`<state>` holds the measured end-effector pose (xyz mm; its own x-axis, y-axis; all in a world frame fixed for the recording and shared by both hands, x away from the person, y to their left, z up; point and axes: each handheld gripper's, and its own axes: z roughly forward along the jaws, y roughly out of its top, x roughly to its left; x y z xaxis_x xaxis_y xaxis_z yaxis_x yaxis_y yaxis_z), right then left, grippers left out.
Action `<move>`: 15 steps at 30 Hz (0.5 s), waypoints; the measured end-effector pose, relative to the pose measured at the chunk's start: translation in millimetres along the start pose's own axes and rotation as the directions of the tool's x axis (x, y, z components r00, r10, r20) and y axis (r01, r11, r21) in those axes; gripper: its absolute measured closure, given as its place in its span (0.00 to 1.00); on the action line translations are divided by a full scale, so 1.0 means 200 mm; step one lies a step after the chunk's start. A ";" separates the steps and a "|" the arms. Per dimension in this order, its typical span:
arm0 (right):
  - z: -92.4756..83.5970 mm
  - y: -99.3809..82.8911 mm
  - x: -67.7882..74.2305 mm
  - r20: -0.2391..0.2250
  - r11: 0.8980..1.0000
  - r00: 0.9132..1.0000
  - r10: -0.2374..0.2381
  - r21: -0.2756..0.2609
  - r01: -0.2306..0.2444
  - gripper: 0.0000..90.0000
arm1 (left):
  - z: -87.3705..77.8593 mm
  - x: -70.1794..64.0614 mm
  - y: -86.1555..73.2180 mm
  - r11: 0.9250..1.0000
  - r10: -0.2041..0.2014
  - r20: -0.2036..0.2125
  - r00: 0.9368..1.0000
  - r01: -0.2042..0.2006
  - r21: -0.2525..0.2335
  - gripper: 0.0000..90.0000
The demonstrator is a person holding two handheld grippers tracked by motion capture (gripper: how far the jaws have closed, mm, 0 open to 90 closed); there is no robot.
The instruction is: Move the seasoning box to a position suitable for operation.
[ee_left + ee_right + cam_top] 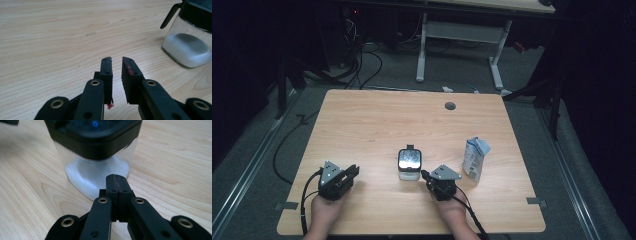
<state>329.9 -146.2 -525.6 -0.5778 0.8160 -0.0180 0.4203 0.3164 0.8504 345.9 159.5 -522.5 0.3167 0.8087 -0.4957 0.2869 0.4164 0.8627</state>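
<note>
A wooden tabletop (372, 120) is seen in a dark room. At near left, the left tool (116, 65) is held slightly parted, empty. The glass jar (409, 164) stands centrally; just right, the right tool (117, 178) is pressed closed, empty. A carton (474, 159) stands farther right.

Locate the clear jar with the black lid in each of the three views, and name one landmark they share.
High view: the jar stands near the table's middle, between the two grippers.
Left gripper view: jar at the upper right, beyond the slightly parted jaws.
Right gripper view: jar at top centre, just ahead of the closed jaws.
Shared landmark: the pale wooden table.
</note>
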 end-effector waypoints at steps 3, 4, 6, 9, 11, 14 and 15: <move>-0.04 -0.01 -0.02 0.005 0.999 1.000 0.023 -0.023 -0.023 1.00 | -0.01 0.00 0.00 1.000 0.014 -0.002 1.000 -0.014 0.001 0.87; -0.07 -0.01 -0.03 0.010 0.999 1.000 0.022 -0.026 -0.022 1.00 | -0.02 0.00 -0.01 1.000 0.020 -0.003 1.000 -0.020 0.006 0.86; -0.13 -0.04 -0.05 0.017 0.999 1.000 0.023 -0.035 -0.022 1.00 | -0.03 0.00 -0.02 1.000 0.026 0.000 1.000 -0.026 0.009 0.83; -0.21 -0.08 -0.09 0.026 0.998 0.999 0.040 -0.042 -0.039 0.99 | -0.06 0.00 -0.02 0.999 0.047 0.007 0.999 -0.047 0.022 0.79; -0.25 -0.12 -0.11 0.045 0.998 0.998 0.043 -0.048 -0.041 0.98 | -0.08 0.01 -0.03 0.997 0.077 0.007 0.997 -0.077 0.025 0.72; -0.29 -0.16 -0.14 0.055 0.996 0.996 0.073 -0.057 -0.070 0.97 | -0.09 0.02 -0.02 0.997 0.074 0.007 0.997 -0.074 0.024 0.61; -0.31 -0.17 -0.15 0.051 0.995 0.995 0.082 -0.056 -0.079 0.97 | -0.09 0.03 -0.01 0.997 0.068 0.003 0.998 -0.068 0.024 0.58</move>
<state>290.1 -210.4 -521.3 -0.5050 0.8627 0.0253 0.4248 0.2230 0.8774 329.9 170.7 -525.0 0.3384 0.8336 -0.4366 0.2868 0.3505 0.8916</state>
